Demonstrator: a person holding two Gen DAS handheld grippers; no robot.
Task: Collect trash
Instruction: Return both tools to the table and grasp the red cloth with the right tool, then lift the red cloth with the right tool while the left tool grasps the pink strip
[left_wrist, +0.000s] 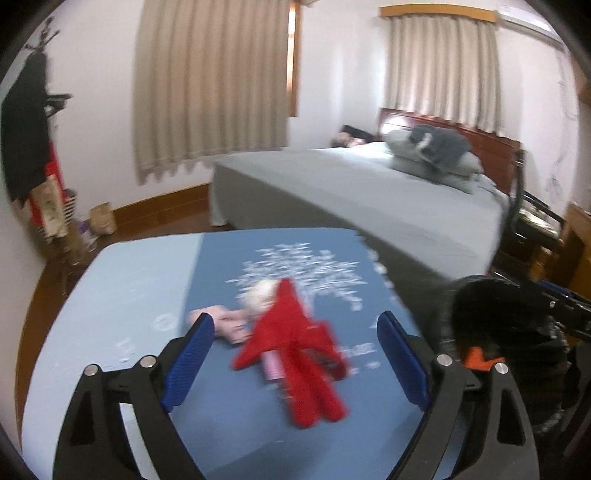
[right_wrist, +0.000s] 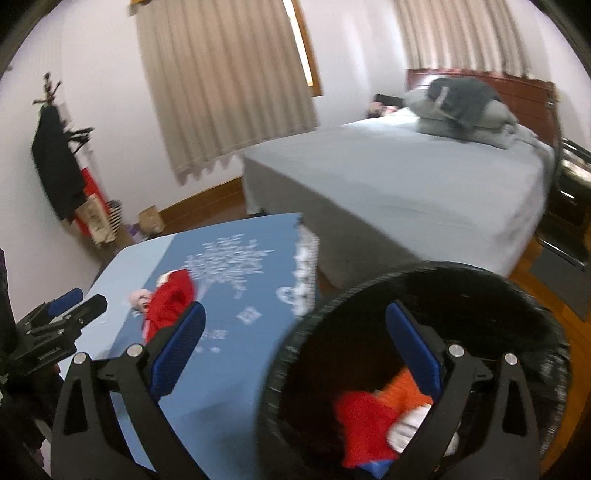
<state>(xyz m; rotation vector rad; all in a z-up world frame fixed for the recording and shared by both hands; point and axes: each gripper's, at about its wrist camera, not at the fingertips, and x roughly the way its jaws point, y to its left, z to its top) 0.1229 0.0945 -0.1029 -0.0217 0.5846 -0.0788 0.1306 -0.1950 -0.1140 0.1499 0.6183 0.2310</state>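
A crumpled red wrapper (left_wrist: 295, 347) lies on the blue table (left_wrist: 147, 295), with a pink scrap (left_wrist: 225, 325) and a white crumpled wad (left_wrist: 260, 295) just beyond it. My left gripper (left_wrist: 295, 354) is open and empty, its blue pads either side of the red wrapper, above the table. A black round bin (right_wrist: 417, 354) stands at the table's right edge and holds red, orange and white trash (right_wrist: 373, 421). My right gripper (right_wrist: 295, 354) is open and empty over the bin's left rim. The left gripper also shows in the right wrist view (right_wrist: 79, 301), and so does the red wrapper (right_wrist: 170, 299).
A bed (left_wrist: 369, 192) with grey sheets and pillows stands beyond the table. Curtains (left_wrist: 210, 85) hang on the far wall. A coat stand (left_wrist: 29, 129) with bags is in the left corner. The bin also shows in the left wrist view (left_wrist: 495, 317).
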